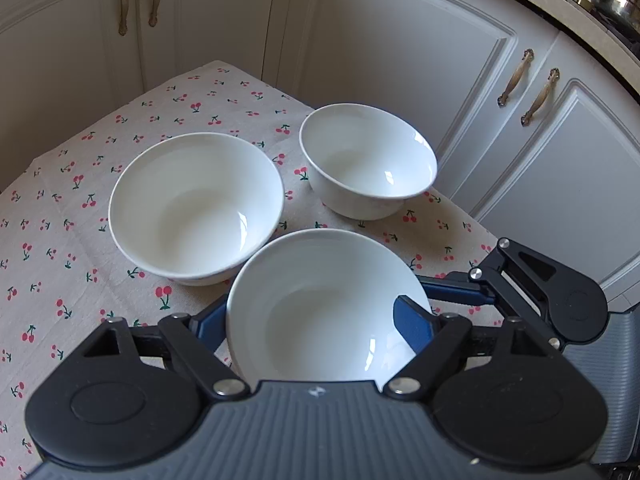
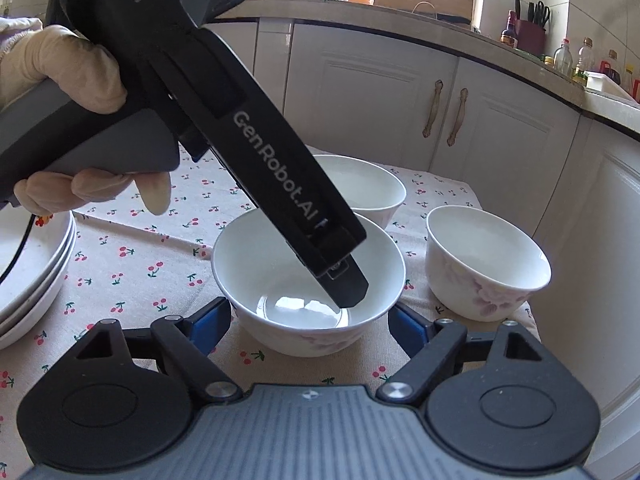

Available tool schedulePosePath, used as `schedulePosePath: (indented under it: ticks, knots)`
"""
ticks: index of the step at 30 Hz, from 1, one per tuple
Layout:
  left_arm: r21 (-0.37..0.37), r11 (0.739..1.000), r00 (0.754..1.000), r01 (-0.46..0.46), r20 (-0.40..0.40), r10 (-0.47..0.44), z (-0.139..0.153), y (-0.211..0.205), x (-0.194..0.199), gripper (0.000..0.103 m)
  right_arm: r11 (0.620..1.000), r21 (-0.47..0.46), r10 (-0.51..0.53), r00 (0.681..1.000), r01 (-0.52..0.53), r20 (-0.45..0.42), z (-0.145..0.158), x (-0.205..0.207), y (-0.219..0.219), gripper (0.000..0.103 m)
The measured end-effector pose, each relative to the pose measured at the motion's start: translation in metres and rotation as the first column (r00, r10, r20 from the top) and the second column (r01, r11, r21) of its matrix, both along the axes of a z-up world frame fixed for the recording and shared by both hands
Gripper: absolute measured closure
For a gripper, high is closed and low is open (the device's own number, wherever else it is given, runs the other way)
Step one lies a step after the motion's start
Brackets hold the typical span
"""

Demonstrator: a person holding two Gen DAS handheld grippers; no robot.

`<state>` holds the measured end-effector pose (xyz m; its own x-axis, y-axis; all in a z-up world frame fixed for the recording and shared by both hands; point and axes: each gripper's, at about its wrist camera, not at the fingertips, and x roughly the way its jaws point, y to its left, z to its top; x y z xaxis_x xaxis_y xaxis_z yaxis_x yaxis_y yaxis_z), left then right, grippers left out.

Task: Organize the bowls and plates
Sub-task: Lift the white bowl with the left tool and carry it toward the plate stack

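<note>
Left wrist view: the left gripper (image 1: 320, 322) straddles the near white glazed ceramic bowl (image 1: 320, 300). 1 blue pad sits inside the bowl against its right wall, and the other blue pad sits outside against its left wall. The jaws are narrow and appear clamped on the bowl, though pad contact on the left side is partly hidden. A wide white bowl (image 1: 196, 208) stands behind and to the left, just beside the near bowl. A deeper white bowl (image 1: 366, 160) stands behind and to the right, apart from both. All 3 rest on a cream tablecloth with red cherry print (image 1: 72, 208). Part of the right gripper (image 1: 548, 292) shows at the right edge. White cabinet doors with brass handles (image 1: 540, 96) stand beyond.

Right wrist view: the right gripper (image 2: 310, 322) has its blue fingers (image 2: 212, 324) set wide, 1 on each side of the same near bowl (image 2: 308, 280), with visible gaps to its wall. The black body of the left gripper (image 2: 348, 280) reaches down into this bowl, carried by a gloved hand (image 2: 68, 76). The 2 other bowls stand behind. A stack of white plates (image 2: 32, 272) sits at the left edge.
</note>
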<state>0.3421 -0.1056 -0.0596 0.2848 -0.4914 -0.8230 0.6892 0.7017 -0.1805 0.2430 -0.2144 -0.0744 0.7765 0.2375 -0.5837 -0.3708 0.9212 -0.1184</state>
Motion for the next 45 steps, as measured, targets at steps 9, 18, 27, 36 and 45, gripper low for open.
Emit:
schedulePosePath:
  ticks: [9, 18, 27, 36, 45]
  knots:
    - [0.002, 1.000, 1.000, 0.003, -0.005, -0.003, 0.001, 0.000, -0.001, 0.019, 1.000, 0.000, -0.005, 1.000, 0.005, -0.010, 0.003, -0.002, -0.001, 0.015]
    - [-0.003, 1.000, 1.000, 0.002, -0.010, -0.002, 0.007, 0.002, -0.019, 0.019, 1.000, -0.005, 0.022, 1.000, -0.022, -0.022, 0.018, -0.015, -0.002, 0.015]
    - [-0.014, 1.000, 1.000, -0.019, 0.013, 0.020, 0.025, 0.013, -0.061, 0.019, 0.996, 0.014, 0.091, 0.995, -0.090, -0.041, 0.036, -0.051, -0.002, 0.015]
    - [-0.023, 0.997, 0.997, -0.070, 0.010, 0.070, 0.022, 0.030, -0.110, 0.019, 0.984, 0.048, 0.175, 0.981, -0.171, -0.079, 0.043, -0.090, 0.003, 0.015]
    - [-0.013, 0.996, 0.996, -0.083, 0.019, 0.083, 0.009, 0.037, -0.146, 0.019, 0.976, 0.056, 0.218, 0.969, -0.212, -0.120, 0.033, -0.118, 0.006, 0.015]
